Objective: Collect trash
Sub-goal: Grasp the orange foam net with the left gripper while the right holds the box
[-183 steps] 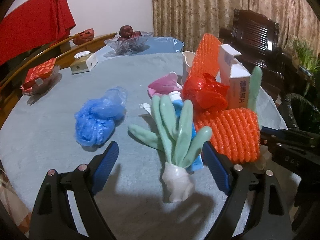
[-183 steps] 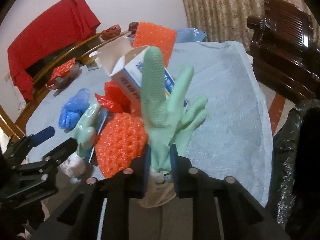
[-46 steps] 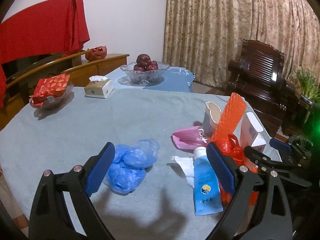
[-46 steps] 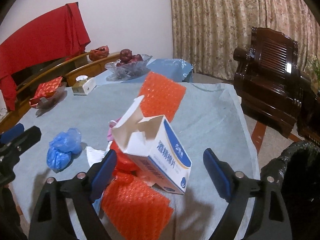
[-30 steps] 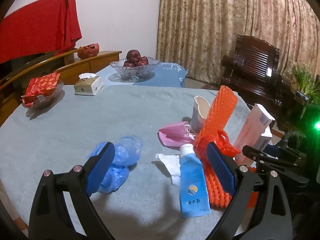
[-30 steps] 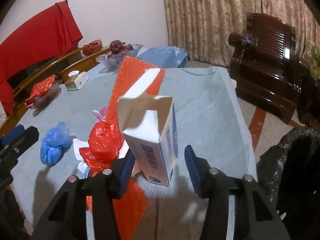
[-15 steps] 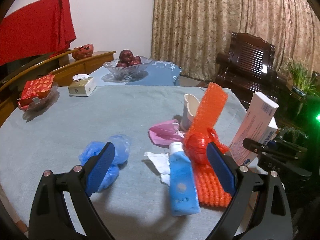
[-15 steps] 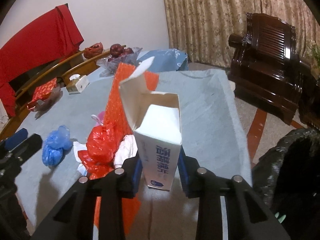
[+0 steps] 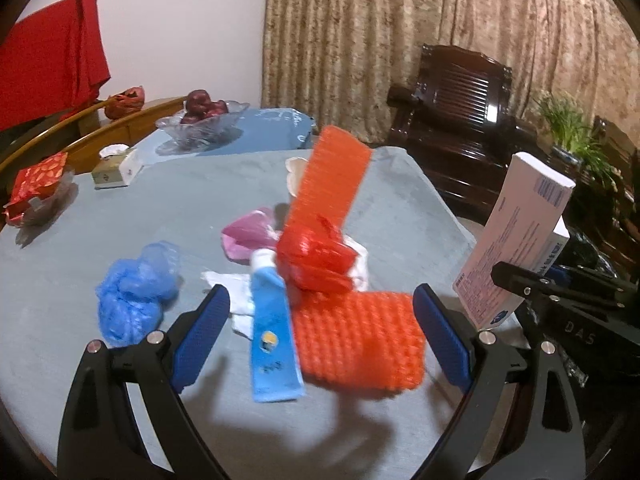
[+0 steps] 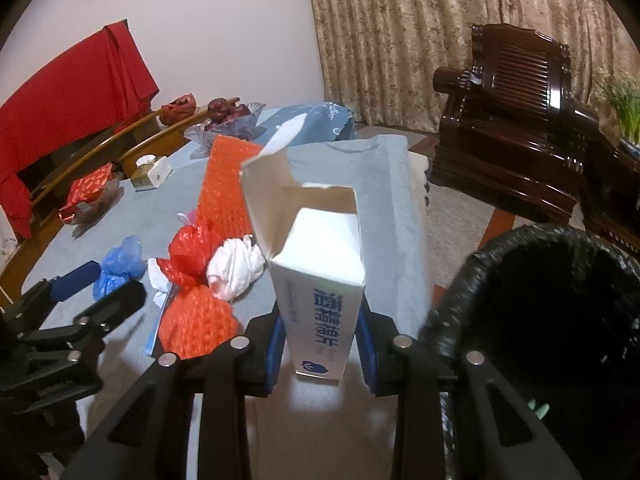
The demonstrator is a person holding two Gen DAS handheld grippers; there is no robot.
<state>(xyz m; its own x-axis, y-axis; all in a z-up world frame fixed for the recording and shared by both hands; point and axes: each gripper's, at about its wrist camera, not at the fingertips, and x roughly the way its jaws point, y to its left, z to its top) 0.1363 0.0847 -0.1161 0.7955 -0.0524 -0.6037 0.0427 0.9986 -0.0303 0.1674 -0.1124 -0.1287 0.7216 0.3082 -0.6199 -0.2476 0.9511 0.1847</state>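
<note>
My right gripper (image 10: 320,346) is shut on an opened white and blue carton (image 10: 320,280), which it holds upright above the table edge. The carton (image 9: 516,240) also shows at the right of the left wrist view. A black bag-lined trash bin (image 10: 540,320) stands just right of it. My left gripper (image 9: 320,304) hangs open over the grey tablecloth (image 9: 180,208). Between and ahead of its fingers lie a blue tube (image 9: 272,340), an orange foam net (image 9: 360,340) and a red plastic bag (image 9: 316,256). A blue plastic wad (image 9: 136,296) lies to the left.
Behind the red bag are a pink mask (image 9: 248,236), white tissue (image 9: 236,292), a paper cup (image 9: 294,176) and an upright orange net (image 9: 332,180). Farther back stand a glass fruit bowl (image 9: 200,124), a tissue box (image 9: 116,168) and a red packet (image 9: 36,184). A dark wooden armchair (image 9: 460,120) stands beyond the table.
The right gripper closed on the carton, stood it upright and carried it off the pile toward the bin. The left gripper moved in closer over the tube and orange net.
</note>
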